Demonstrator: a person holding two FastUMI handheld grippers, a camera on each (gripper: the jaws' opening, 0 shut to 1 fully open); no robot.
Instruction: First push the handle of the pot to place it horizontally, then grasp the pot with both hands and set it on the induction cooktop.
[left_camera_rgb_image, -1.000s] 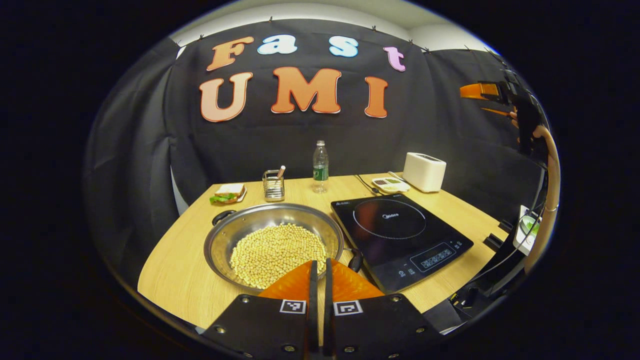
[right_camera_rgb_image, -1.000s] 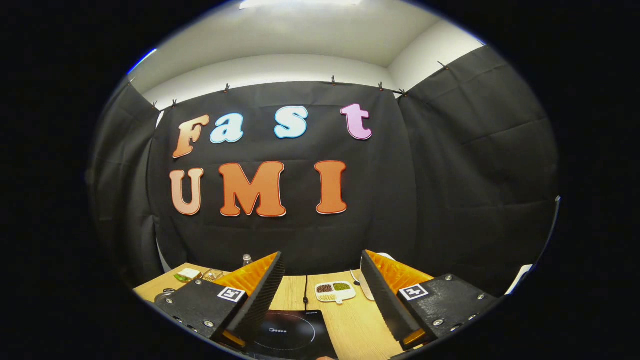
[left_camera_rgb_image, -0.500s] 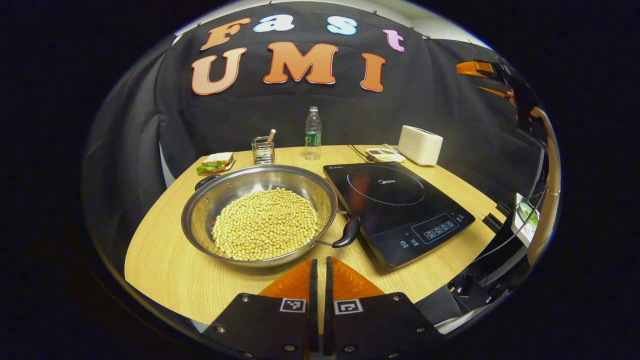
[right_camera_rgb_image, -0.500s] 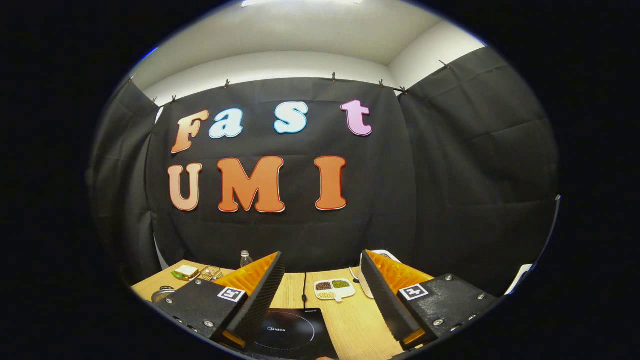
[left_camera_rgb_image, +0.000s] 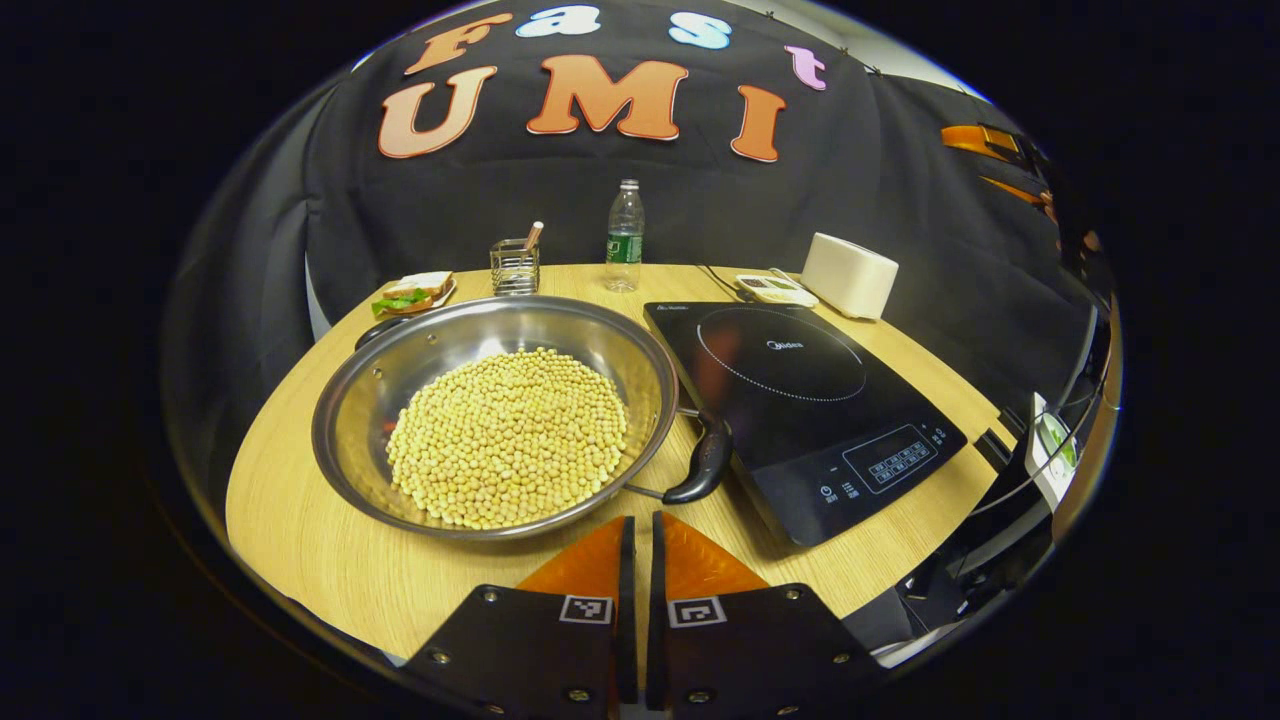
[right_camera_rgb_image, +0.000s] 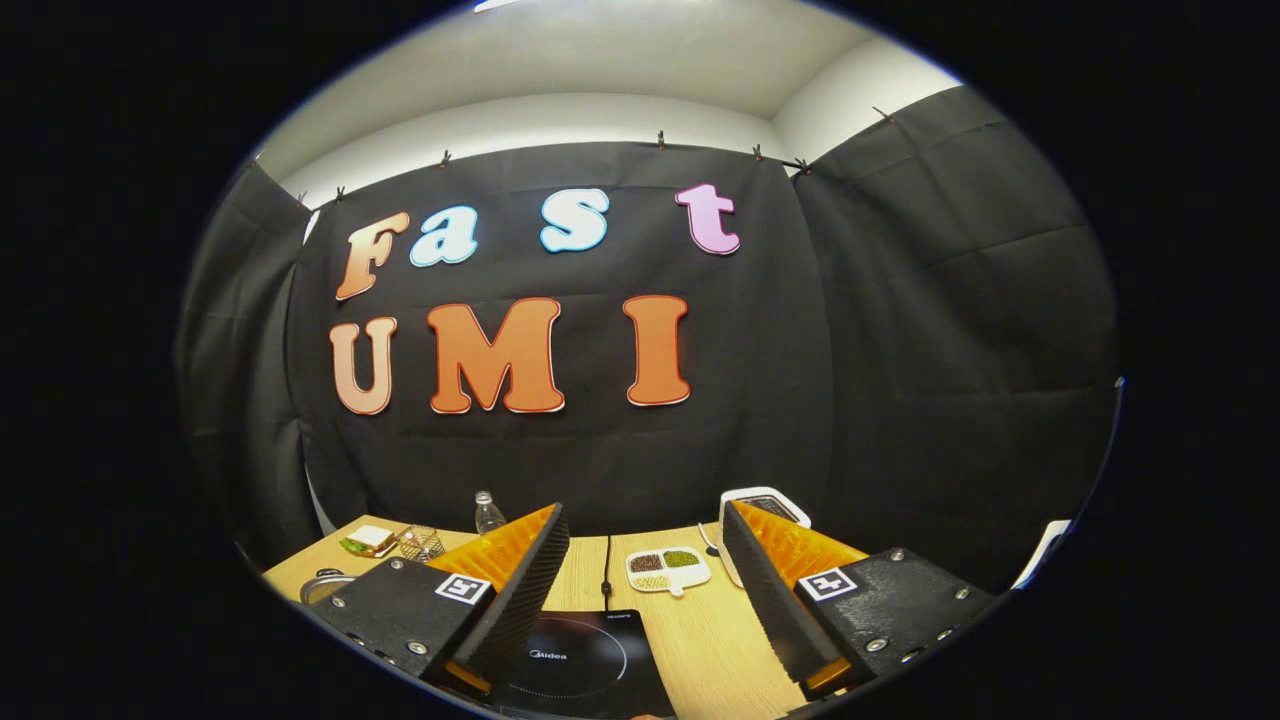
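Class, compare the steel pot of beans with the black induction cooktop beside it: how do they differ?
The round steel pot is shiny and deep; the black induction cooktop is flat, dark and rectangular. The pot holds pale beans; the cooktop's surface is bare. Both rest on the wooden table.

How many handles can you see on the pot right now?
2: one black handle on the pot's near-right side, next to the cooktop; the other at the far-left rim, partly hidden.

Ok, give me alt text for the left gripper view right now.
A steel pot of beans sits on a wooden table beside the induction cooktop, its black handle angled toward the shut left gripper.
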